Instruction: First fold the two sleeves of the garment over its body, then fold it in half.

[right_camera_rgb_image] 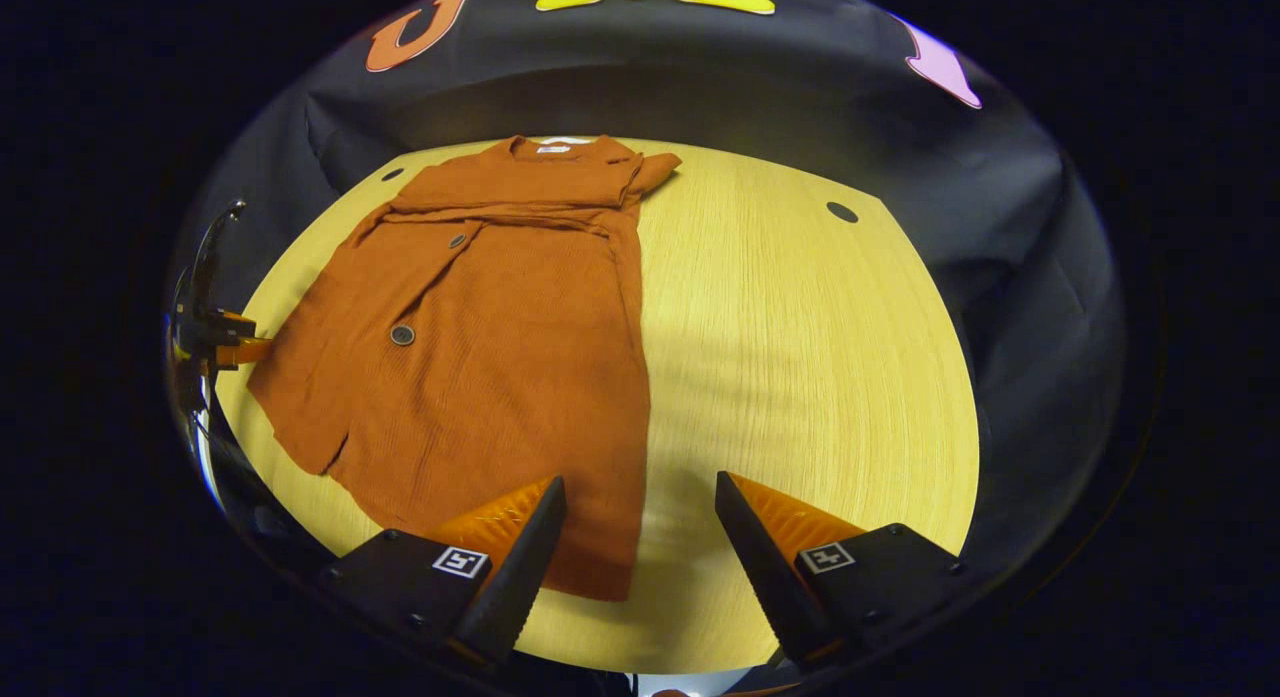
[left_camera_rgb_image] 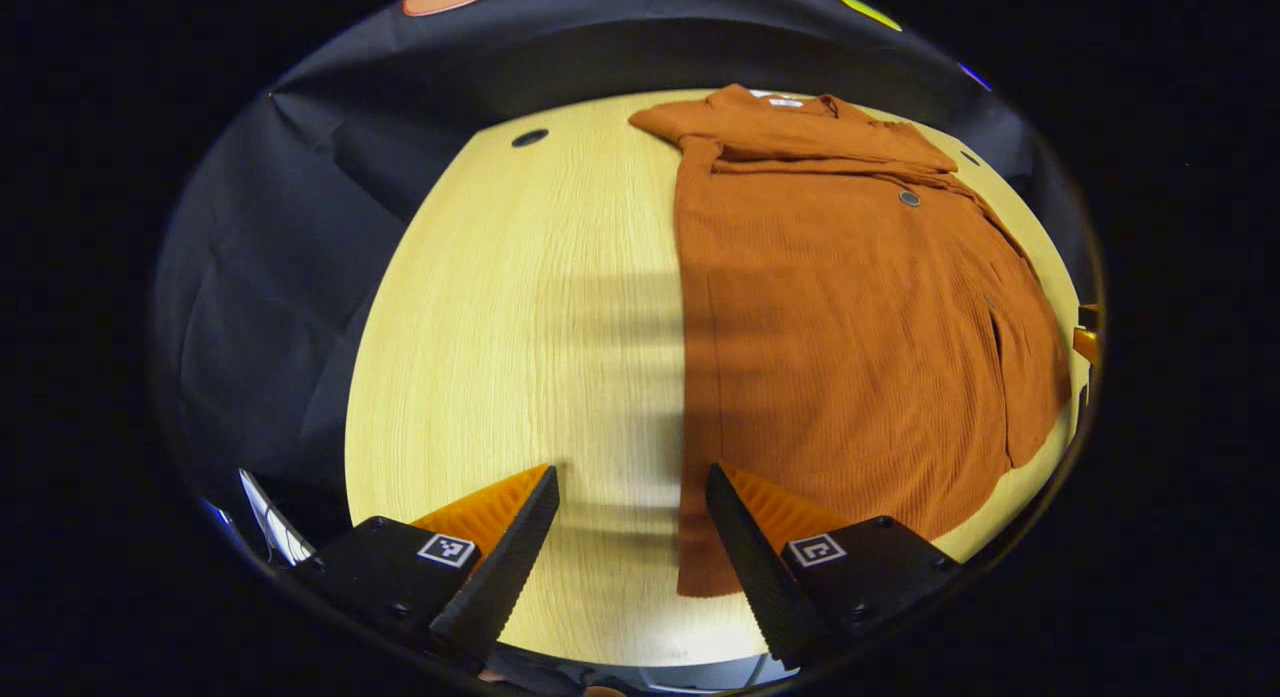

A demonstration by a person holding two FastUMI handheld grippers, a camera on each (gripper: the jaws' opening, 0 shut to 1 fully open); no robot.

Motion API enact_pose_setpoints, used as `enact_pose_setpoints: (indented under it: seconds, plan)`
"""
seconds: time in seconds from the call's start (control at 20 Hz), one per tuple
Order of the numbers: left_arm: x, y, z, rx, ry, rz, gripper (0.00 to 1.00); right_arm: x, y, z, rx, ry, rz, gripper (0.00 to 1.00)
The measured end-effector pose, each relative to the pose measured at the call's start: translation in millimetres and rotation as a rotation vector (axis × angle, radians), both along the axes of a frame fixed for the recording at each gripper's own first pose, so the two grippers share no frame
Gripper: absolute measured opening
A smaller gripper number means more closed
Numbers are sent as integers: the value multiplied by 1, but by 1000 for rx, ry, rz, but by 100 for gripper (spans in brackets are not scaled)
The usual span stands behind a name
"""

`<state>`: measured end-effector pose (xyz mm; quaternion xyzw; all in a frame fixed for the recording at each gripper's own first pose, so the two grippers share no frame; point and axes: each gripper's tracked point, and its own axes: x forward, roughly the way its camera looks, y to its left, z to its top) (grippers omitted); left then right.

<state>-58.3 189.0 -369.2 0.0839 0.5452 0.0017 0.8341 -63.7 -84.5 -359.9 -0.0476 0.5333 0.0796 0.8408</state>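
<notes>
My rust-orange ribbed knit garment [left_camera_rgb_image: 850,317] lies flat on the pale wooden table [left_camera_rgb_image: 520,317], and both sleeves look already folded across its upper body near the collar, so I judge the sleeve step done and the fold in half next. My left gripper [left_camera_rgb_image: 632,497] and right gripper [right_camera_rgb_image: 640,507] hang with fingers spread wide, holding nothing, each over a corner of the near hem. The next move calls for lowering both, pinching those corners and carrying them up to the collar.
</notes>
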Motion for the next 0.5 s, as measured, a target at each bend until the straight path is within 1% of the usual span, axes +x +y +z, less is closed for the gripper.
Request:
enact_pose_setpoints:
  seconds: [0.05,0.15,0.2,0.25,0.3,0.35,0.4,0.45,0.5]
  plan:
    - [-5,-3,-3,-42,43,12,97,-4,0,-3,-1,28,19,96]
    - [-27,-10,-6,-156,151,27,97,-16,-4,-11,34,101,41,97]
    - [-40,-17,-7,-231,229,39,97,-23,-4,-13,62,142,56,94]
    - [-42,-17,3,-250,243,31,97,-27,-2,-15,89,175,70,97]
    - [-39,-18,-2,-274,280,12,99,-30,-4,-15,104,192,89,97]
    - [-40,-19,-2,-298,315,6,97,-32,-7,-17,108,202,113,96]
    - [-40,-20,-3,-318,335,4,100,-33,-11,-19,110,217,122,96]
    - [-40,-21,-1,-341,364,-21,98,-36,-16,-22,121,242,110,96]
    - [-42,-22,0,-368,397,-54,98,-39,-15,-23,162,280,82,96]
